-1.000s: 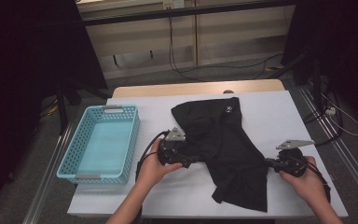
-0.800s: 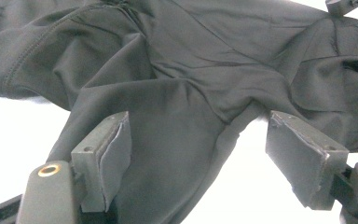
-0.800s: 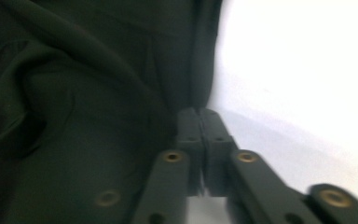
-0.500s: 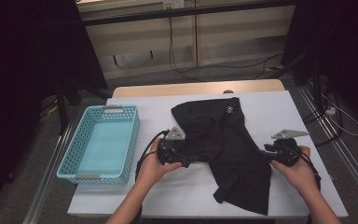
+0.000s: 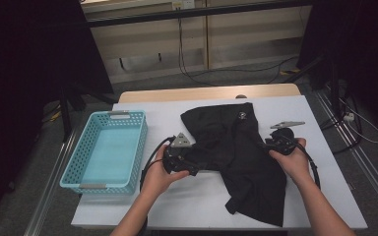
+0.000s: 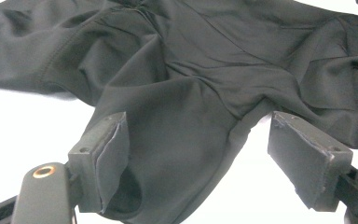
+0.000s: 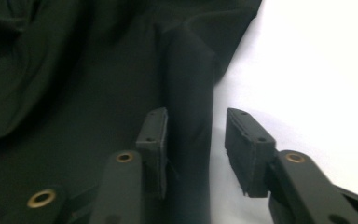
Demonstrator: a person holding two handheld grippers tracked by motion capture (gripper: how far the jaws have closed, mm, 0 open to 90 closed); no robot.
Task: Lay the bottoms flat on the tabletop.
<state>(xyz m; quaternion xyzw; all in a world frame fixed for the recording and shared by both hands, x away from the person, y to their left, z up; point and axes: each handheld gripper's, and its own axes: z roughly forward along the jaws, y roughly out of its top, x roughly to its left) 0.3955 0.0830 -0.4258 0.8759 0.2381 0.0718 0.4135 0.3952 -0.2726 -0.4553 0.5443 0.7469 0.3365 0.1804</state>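
My left fingers (image 6: 196,158) stand spread over the black cloth garment (image 5: 236,157) on the white bench (image 5: 325,162), while my right fingers (image 7: 193,149), just closing, straddle its raised fold without pinching.

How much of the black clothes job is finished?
Not much looks done: the black garment lies rumpled on the white table, and the blue basket holds nothing. In hand: the left gripper stands open with cloth between its jaws, and the right gripper has a raised fold between jaws that have just been closing, a gap on one side. Left, probably: straightening or folding it, maybe into the basket.
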